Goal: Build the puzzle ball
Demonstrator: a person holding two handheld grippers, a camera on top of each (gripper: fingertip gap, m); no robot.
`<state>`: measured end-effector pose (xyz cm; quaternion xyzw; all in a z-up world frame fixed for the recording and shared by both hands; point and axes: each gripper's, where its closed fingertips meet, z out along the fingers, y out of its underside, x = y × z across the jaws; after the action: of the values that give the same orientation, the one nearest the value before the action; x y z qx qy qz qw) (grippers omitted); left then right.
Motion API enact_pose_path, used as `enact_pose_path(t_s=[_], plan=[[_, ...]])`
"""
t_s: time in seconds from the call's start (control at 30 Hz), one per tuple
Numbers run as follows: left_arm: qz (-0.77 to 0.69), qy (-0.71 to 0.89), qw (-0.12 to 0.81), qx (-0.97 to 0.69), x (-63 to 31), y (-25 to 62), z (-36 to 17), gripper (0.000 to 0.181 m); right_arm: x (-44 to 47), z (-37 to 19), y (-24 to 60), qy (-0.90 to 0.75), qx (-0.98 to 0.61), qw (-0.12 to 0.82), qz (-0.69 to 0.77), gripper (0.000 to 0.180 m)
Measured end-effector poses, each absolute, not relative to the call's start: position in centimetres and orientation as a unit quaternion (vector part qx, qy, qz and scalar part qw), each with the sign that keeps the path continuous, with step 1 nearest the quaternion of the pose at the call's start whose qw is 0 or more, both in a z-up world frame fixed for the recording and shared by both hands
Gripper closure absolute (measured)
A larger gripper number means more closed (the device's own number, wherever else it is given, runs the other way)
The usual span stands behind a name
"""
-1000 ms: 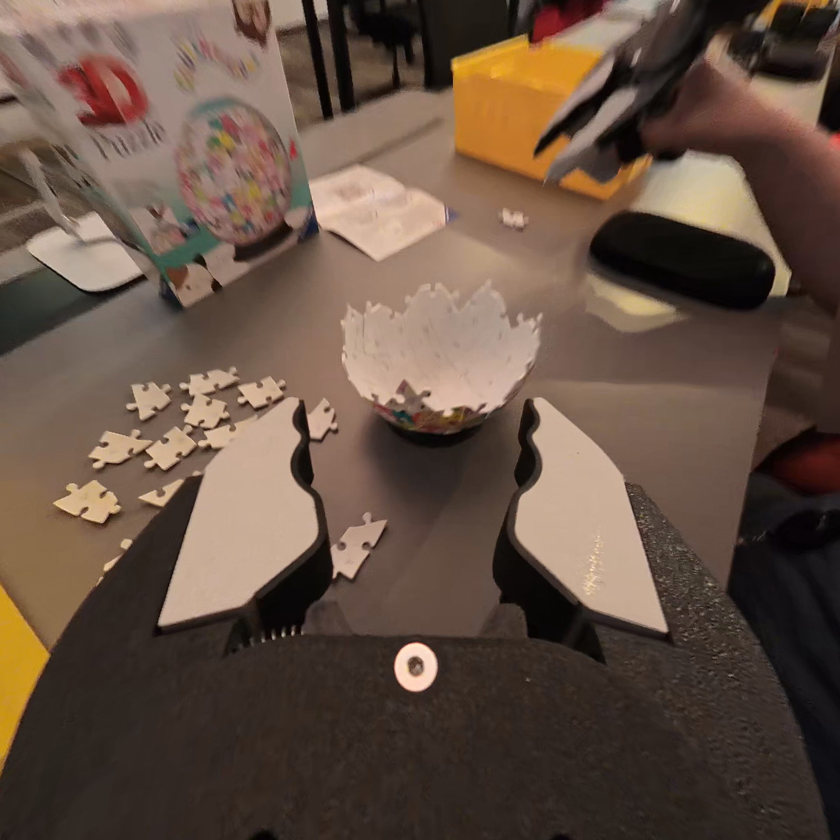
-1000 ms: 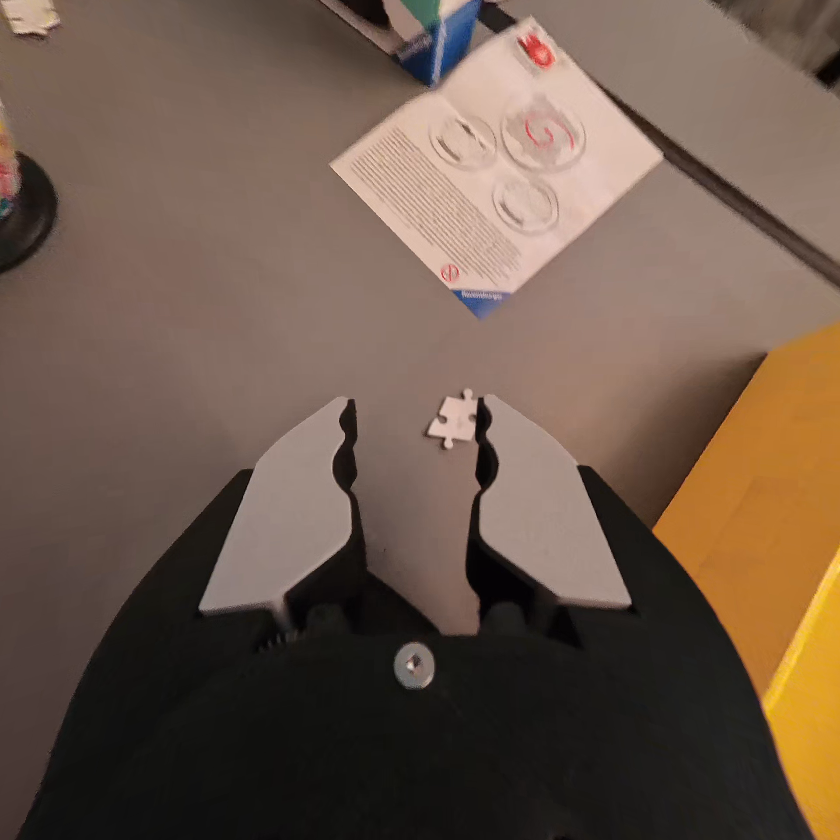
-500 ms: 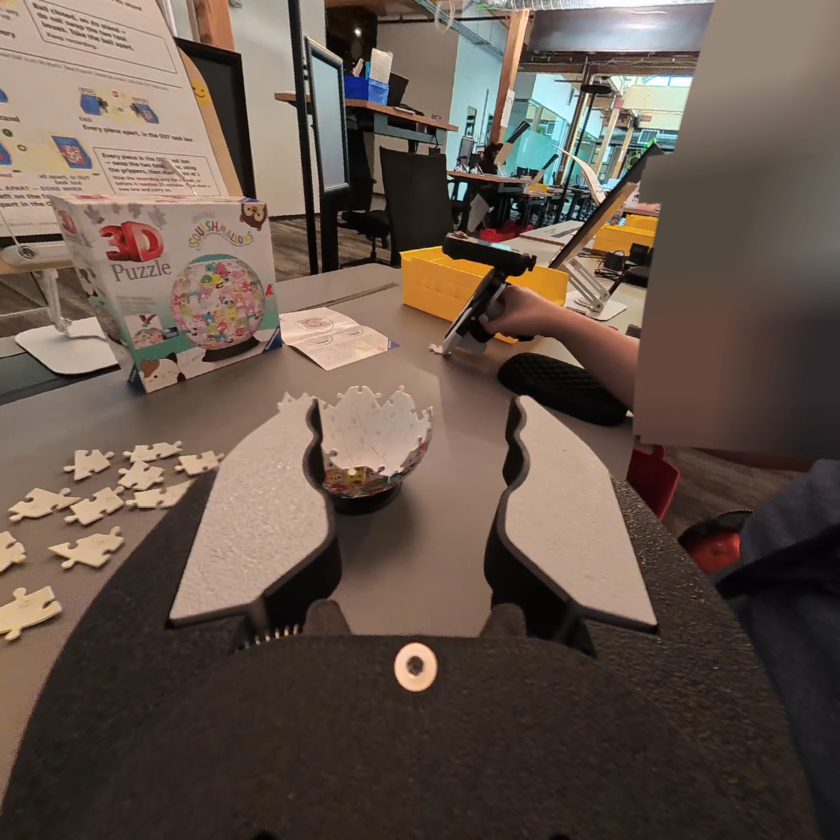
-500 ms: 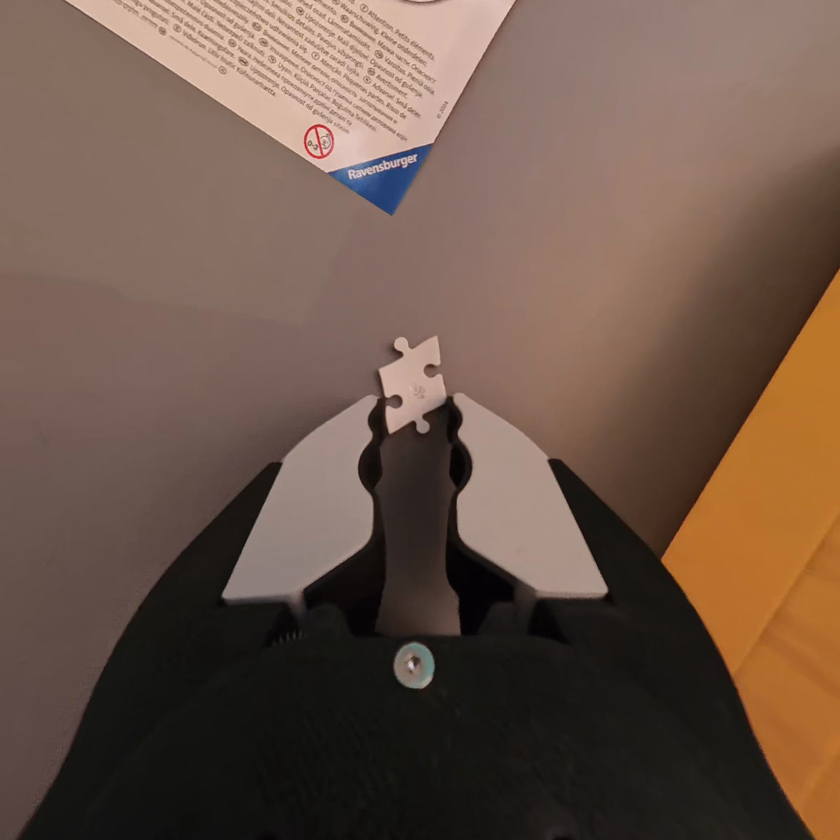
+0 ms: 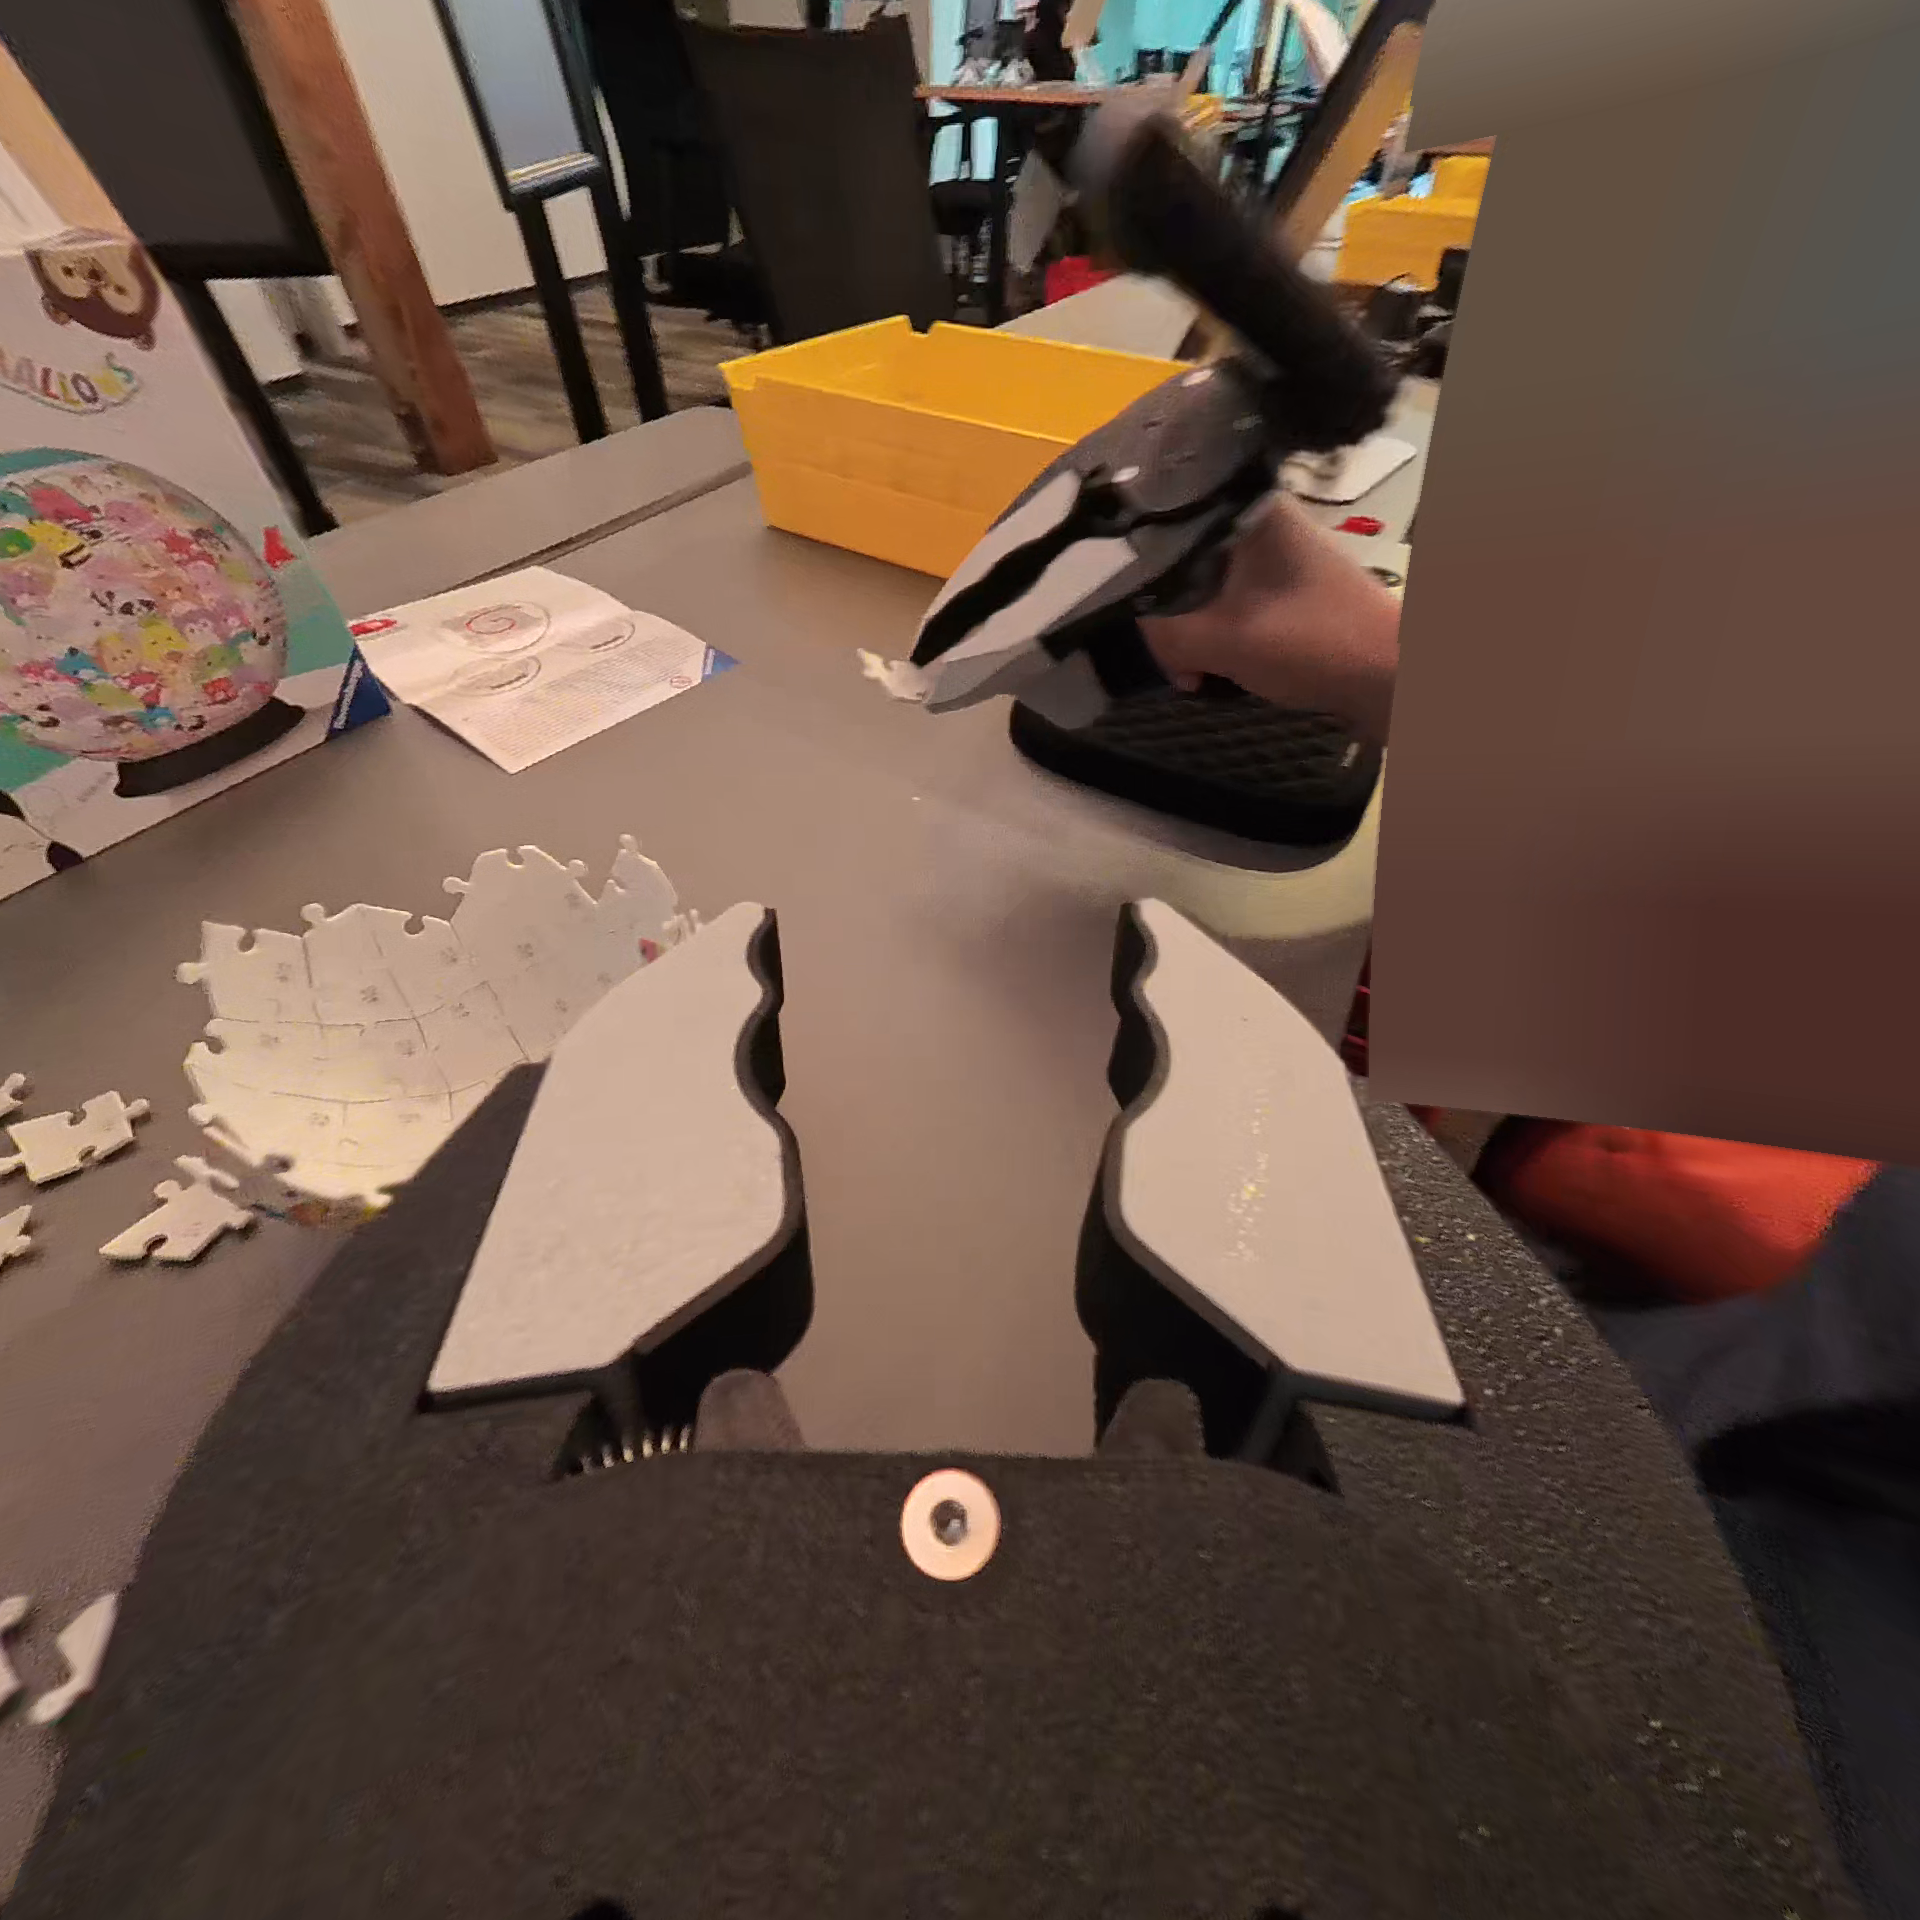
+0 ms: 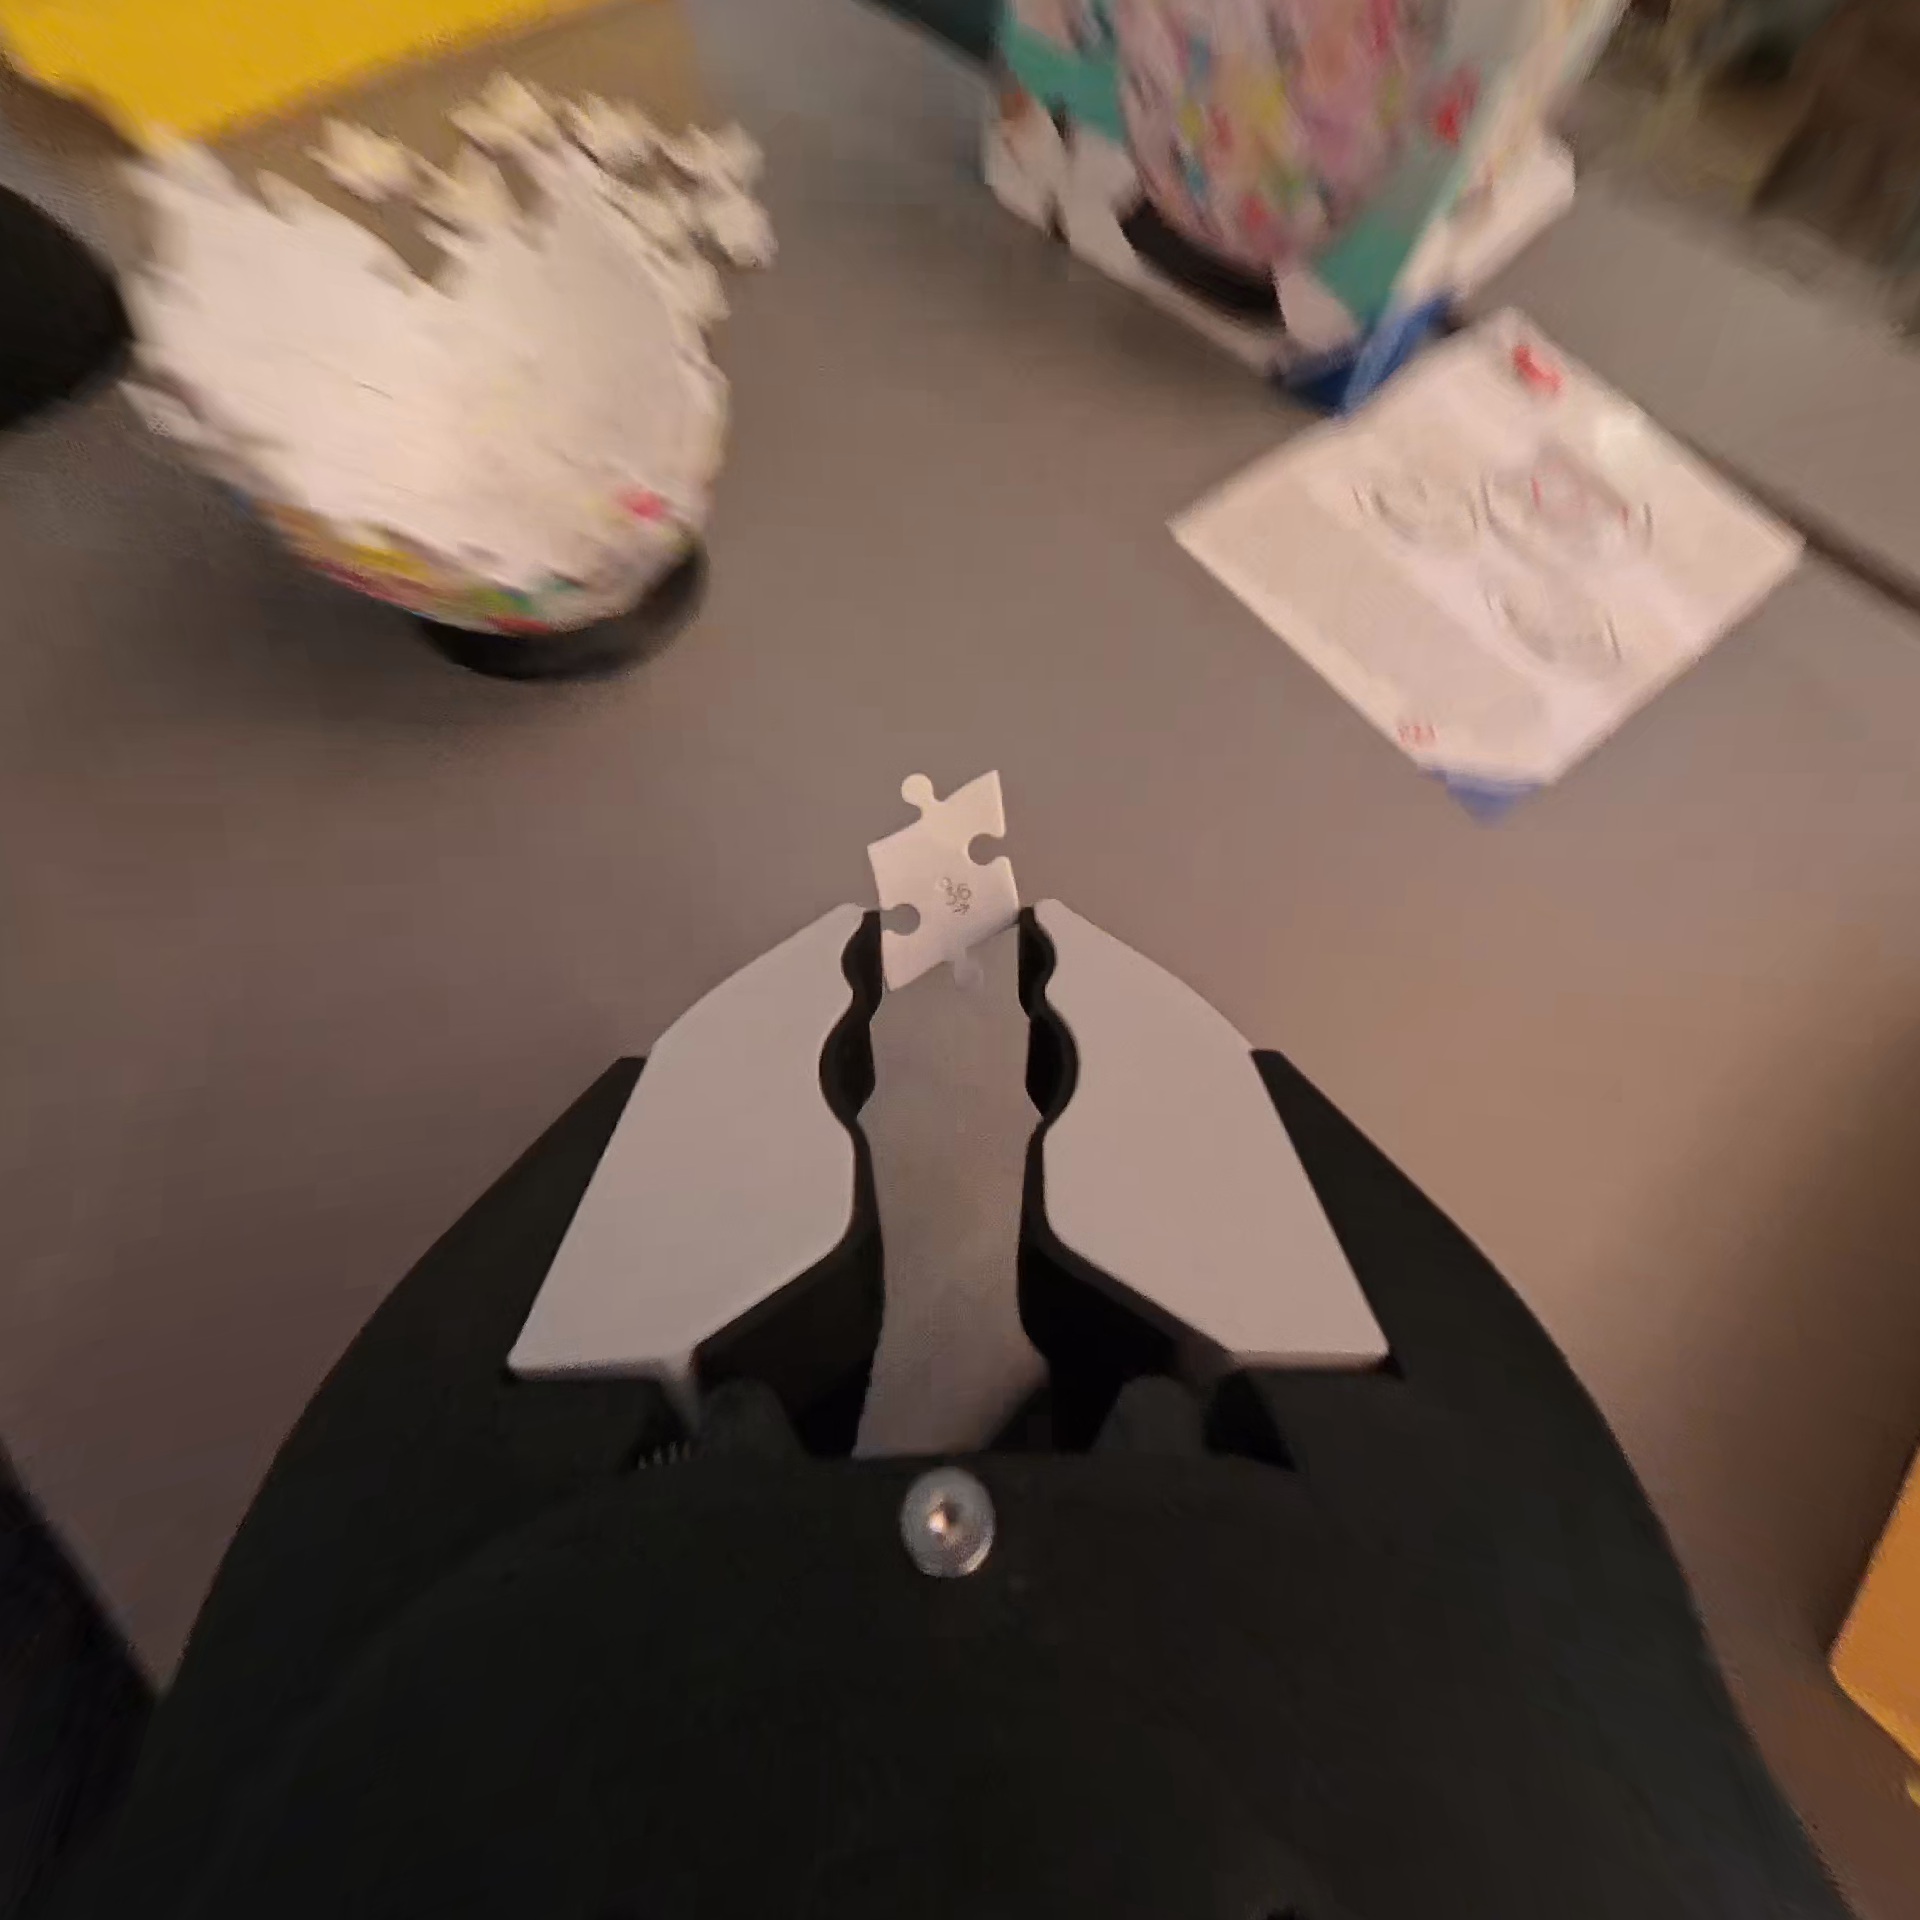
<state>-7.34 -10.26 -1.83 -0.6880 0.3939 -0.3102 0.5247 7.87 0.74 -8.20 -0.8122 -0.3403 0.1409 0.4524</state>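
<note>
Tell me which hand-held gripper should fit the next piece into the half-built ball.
Right. The right hand-held gripper already pinches a puzzle piece at its tips, with the half-built ball ahead to its left. The left hand-held gripper is open and empty, beside the ball, probably best for steadying it.

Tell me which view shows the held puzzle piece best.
The right wrist view: the puzzle piece is sharp, central, pinched at the right tool tips. The left wrist view shows it only small and blurred, farther off.
</note>
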Motion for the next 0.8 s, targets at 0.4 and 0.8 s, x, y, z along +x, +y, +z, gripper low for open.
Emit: enact_pose_path(t_s=[0.4,0.8], plan=[[-0.446,0.220,0.510,-0.702,-5.1,-8.5,0.7,0.145,-2.7,0.3,-8.2,-0.460,-0.622,0.626,0.096,0.153],[-0.505,0.236,0.456,-0.693,-6.6,-10.2,1.1,0.179,-6.2,1.0,-10.8,-0.551,-0.548,0.618,0.119,0.146]])
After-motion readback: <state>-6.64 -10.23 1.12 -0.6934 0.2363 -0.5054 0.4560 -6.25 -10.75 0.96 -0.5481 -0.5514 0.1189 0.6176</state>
